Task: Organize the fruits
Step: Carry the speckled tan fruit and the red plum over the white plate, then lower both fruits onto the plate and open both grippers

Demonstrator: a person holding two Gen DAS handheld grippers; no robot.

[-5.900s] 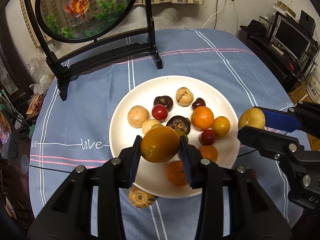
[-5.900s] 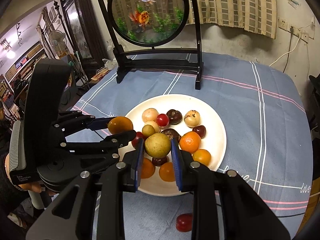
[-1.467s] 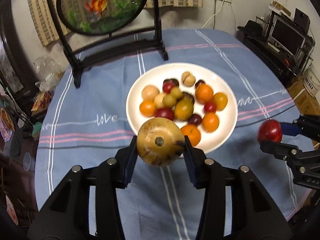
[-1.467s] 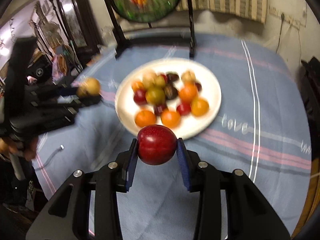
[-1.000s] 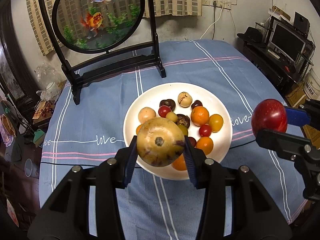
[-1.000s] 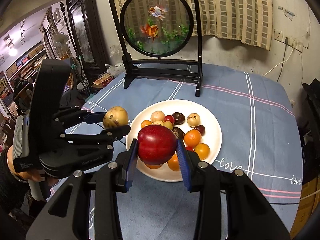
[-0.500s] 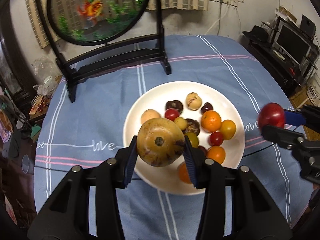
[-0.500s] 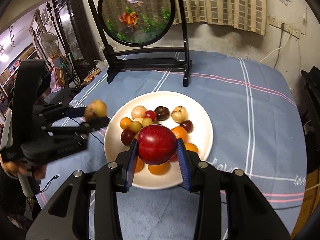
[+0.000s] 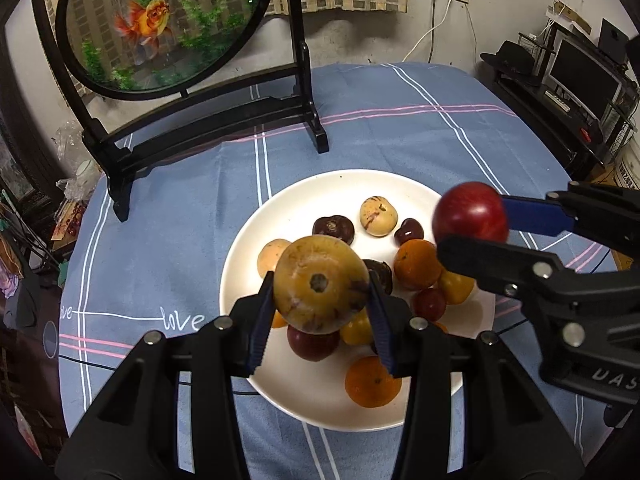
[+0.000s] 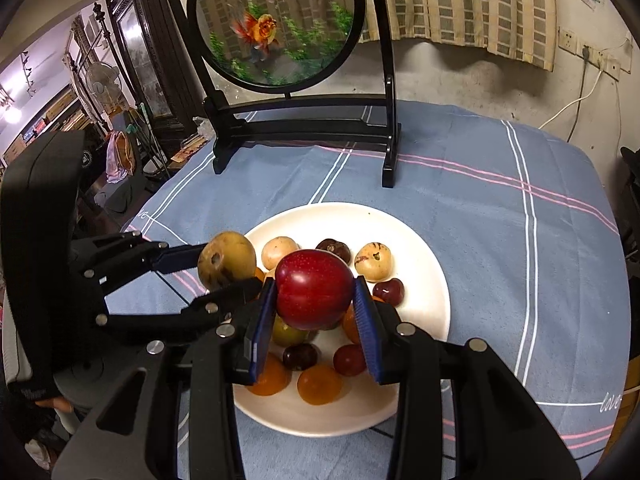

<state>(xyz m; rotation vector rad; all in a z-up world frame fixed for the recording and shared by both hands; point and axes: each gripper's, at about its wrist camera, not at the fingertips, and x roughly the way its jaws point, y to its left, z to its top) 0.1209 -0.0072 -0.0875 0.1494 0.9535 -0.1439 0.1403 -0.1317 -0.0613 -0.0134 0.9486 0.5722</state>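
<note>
A white plate (image 9: pixel 320 184) (image 10: pixel 424 276) on the blue tablecloth holds several small fruits: oranges, dark plums, pale round ones. My left gripper (image 9: pixel 320 312) (image 10: pixel 224 268) is shut on a yellow-brown round fruit (image 9: pixel 320 284) (image 10: pixel 226 260), held above the plate's left half. My right gripper (image 10: pixel 314 316) (image 9: pixel 472 232) is shut on a red plum (image 10: pixel 314 289) (image 9: pixel 470 212), held above the plate's right side. The two held fruits hang close together over the pile, apart from it.
A black wooden stand with a round goldfish screen (image 9: pixel 160 24) (image 10: pixel 276 20) stands at the table's back. The cloth (image 9: pixel 160 260) spreads bare left and right of the plate. A desk with monitors (image 9: pixel 580 72) stands beyond the right edge. A thin black cable (image 9: pixel 100 364) crosses the cloth.
Both grippers have come forward and down over the plate, each still holding its fruit; the plate looks larger and closer, and the two grippers stand nearer each other.
</note>
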